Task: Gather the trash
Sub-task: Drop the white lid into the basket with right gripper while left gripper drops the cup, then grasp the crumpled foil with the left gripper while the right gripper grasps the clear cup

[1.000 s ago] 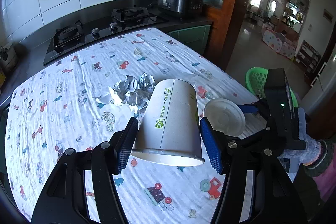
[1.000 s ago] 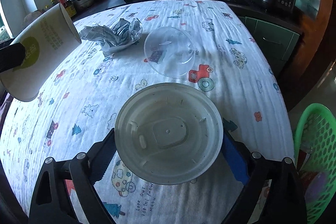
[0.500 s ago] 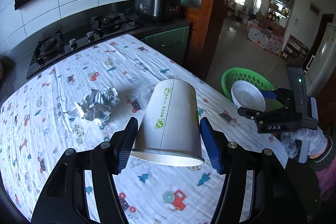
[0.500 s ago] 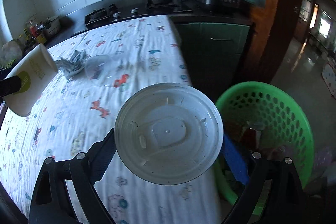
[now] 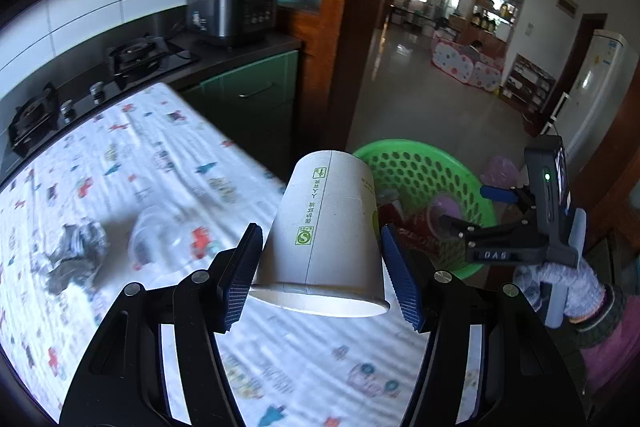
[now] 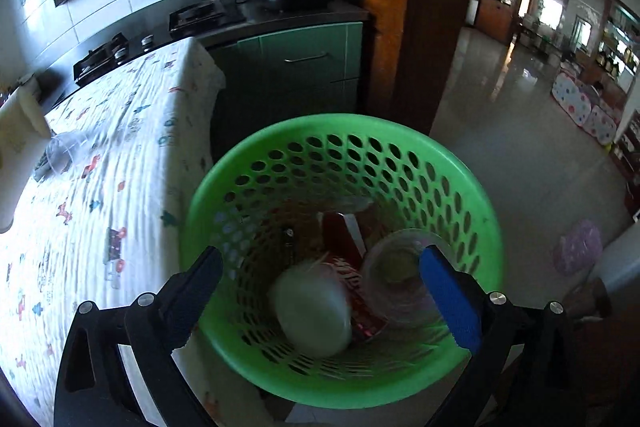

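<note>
The left gripper (image 5: 320, 263) pinches a white paper cup with green print (image 5: 324, 227) between its fingers, mouth toward the camera, above the counter under a cartoon-print cloth (image 5: 120, 179) and close to the round green perforated plastic basket (image 6: 400, 147), probably to drop it in. The right gripper (image 6: 332, 291) hangs over that basket with fingers spread wide and empty; a white round plastic lid (image 6: 310, 311) lies inside among other rubbish. Crumpled silver foil (image 5: 74, 259) and a clear plastic lid (image 5: 156, 239) lie on the counter, well away from the basket, uncollected.
</note>
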Motion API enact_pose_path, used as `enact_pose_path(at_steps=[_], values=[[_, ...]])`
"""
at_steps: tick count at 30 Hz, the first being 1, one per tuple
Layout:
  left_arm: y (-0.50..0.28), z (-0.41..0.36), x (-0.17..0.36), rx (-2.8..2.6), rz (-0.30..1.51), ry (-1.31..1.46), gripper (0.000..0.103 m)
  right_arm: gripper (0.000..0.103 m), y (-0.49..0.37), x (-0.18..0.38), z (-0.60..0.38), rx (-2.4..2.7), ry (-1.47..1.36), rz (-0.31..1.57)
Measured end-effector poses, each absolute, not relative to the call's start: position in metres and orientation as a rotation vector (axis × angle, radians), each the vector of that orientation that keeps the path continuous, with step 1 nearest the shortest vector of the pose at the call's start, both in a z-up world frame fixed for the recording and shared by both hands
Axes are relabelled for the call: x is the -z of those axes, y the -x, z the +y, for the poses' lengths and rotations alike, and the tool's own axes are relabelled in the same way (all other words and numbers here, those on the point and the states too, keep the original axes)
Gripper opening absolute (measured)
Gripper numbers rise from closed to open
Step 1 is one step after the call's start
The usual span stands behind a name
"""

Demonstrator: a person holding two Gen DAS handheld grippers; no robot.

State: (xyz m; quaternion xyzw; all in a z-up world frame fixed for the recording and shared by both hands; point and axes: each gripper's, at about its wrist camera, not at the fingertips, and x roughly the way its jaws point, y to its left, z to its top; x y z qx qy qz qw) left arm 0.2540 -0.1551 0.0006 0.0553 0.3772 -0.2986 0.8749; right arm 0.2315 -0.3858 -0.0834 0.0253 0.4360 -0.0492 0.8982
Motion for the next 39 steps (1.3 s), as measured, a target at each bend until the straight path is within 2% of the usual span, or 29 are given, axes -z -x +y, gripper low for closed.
enact_pose_path(at_steps=[13, 15, 17, 19, 25, 39], values=[[-0.291, -0.273, 0.023, 0.715, 0.858, -0.111, 0.064, 0.096, -0.173, 0.073, -0.404, 0.132, 0.016, 0.856], [-0.291, -0.285, 0.026, 0.73, 0.865, -0.114, 0.068, 0.096, -0.164, 0.071, -0.405, 0.133, 0.009, 0.852], [-0.287, -0.291, 0.028, 0.726, 0.855, -0.121, 0.079, 0.096, -0.154, 0.071, -0.406, 0.136, -0.001, 0.846], [-0.281, -0.293, 0.029, 0.734, 0.853, -0.119, 0.081, 0.096, -0.148, 0.072, -0.407, 0.14, -0.014, 0.848], [-0.271, -0.271, 0.027, 0.695, 0.846, -0.128, 0.081, 0.096, -0.138, 0.072, -0.407, 0.131, -0.036, 0.838], [-0.273, -0.16, 0.009, 0.519, 0.79, -0.093, 0.081, 0.096, -0.15, 0.062, -0.368, 0.074, -0.012, 0.812]])
